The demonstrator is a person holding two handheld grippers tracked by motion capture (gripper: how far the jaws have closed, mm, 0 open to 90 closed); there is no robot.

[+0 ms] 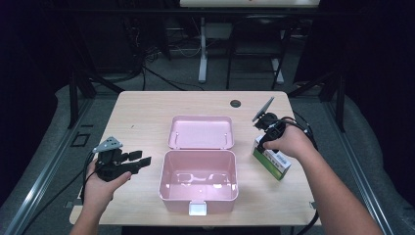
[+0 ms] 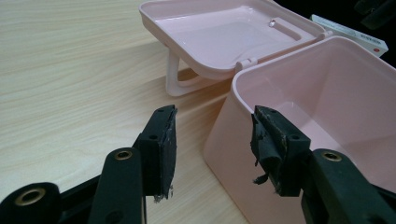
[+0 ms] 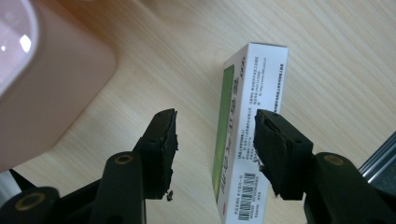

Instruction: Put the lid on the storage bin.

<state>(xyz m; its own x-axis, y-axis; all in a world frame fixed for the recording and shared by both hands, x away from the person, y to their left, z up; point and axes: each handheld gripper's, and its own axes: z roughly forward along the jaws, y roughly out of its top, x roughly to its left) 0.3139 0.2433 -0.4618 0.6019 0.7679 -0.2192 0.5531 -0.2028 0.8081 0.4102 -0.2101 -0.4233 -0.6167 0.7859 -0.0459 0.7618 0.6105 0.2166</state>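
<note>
A pink plastic box (image 1: 198, 182) stands open in the middle of the table, its lid (image 1: 201, 131) laid back behind it. A green and white carton (image 1: 272, 162) lies to the right of the box. My right gripper (image 1: 262, 145) hangs open just above the carton's far end; in the right gripper view the carton (image 3: 247, 126) lies between the two jaws, nearer the right one. My left gripper (image 1: 142, 160) is open to the left of the box, holding nothing, and its jaws straddle the box's left wall (image 2: 243, 121).
The wooden table (image 1: 142, 112) has a round cable hole (image 1: 235, 103) near its back edge. A white latch (image 1: 197, 209) sits on the box's front. Bare tabletop lies to the left and behind the box. Dark floor and desk legs surround the table.
</note>
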